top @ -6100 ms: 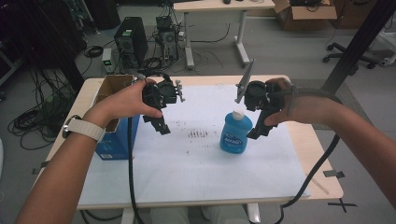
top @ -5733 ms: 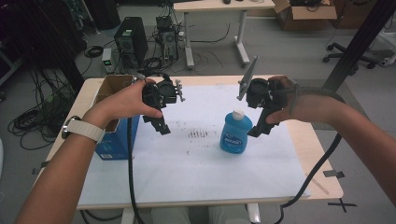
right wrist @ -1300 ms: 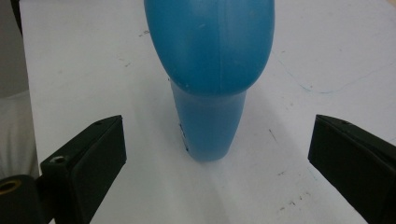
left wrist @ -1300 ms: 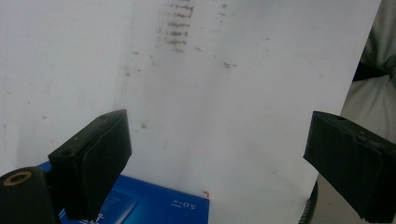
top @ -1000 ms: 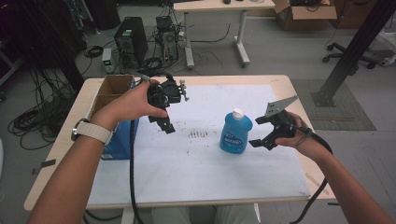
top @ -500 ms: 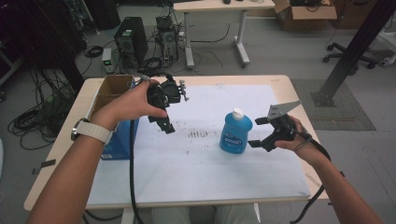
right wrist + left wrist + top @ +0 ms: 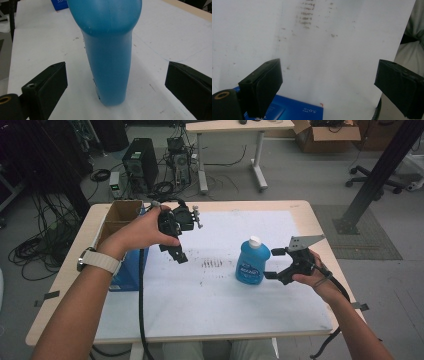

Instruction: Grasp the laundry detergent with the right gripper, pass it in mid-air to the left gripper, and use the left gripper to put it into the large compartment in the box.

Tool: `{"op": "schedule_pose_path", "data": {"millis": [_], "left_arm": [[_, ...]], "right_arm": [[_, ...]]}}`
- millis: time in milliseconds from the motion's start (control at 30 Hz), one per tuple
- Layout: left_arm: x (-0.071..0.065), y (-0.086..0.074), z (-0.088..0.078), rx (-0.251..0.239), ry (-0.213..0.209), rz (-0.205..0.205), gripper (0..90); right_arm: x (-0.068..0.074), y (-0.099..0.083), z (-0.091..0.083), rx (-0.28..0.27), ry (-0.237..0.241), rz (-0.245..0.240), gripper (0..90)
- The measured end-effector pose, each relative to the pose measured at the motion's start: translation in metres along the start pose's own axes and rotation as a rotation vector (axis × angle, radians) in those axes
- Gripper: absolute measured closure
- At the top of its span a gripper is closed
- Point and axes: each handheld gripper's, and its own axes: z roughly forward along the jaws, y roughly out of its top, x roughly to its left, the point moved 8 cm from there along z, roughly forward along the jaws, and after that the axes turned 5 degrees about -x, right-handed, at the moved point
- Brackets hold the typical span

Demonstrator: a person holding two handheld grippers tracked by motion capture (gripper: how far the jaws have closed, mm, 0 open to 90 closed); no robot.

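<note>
A blue bottle (image 7: 251, 263) with a white cap stands upright on the white sheet (image 7: 215, 295), right of centre. My right gripper (image 7: 273, 264) is low at the bottle's right side, open, its jaws pointing at the bottle without touching it. In the right gripper view the bottle (image 7: 110, 50) rises between the two wide-apart jaws. My left gripper (image 7: 177, 254) is held above the sheet left of centre, open and holding nothing. The left gripper view looks down on the stained sheet (image 7: 332, 50) between its spread jaws.
An open cardboard box (image 7: 119, 215) and a blue box (image 7: 130, 270) sit at the table's left edge under my left forearm; the blue box (image 7: 292, 111) lies just under the left jaws. Dark smudges (image 7: 215, 264) mark the sheet's middle. The tan table edge (image 7: 320, 230) runs along the right.
My right gripper came down from above the bottle to its right side and has edged closer to it. The left gripper has stayed put.
</note>
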Motion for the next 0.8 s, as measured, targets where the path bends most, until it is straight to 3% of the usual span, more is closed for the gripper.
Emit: {"op": "schedule_pose_path", "data": {"millis": [533, 600, 800], "left_arm": [[0.0, -0.002, 0.0, 0.008, -0.003, -0.007, 8.2], [0.0, -0.001, 0.0, 0.006, -0.003, -0.007, 8.4], [0.0, -0.002, 0.0, 0.011, -0.003, -0.006, 8.5]], "right_arm": [[-0.001, -0.011, 0.005, -0.057, -0.013, 0.015, 3.5], [-0.001, -0.012, 0.005, -0.06, -0.037, 0.0, 2.7], [0.001, -0.011, 0.008, -0.082, -0.023, 0.01, 2.4]]}}
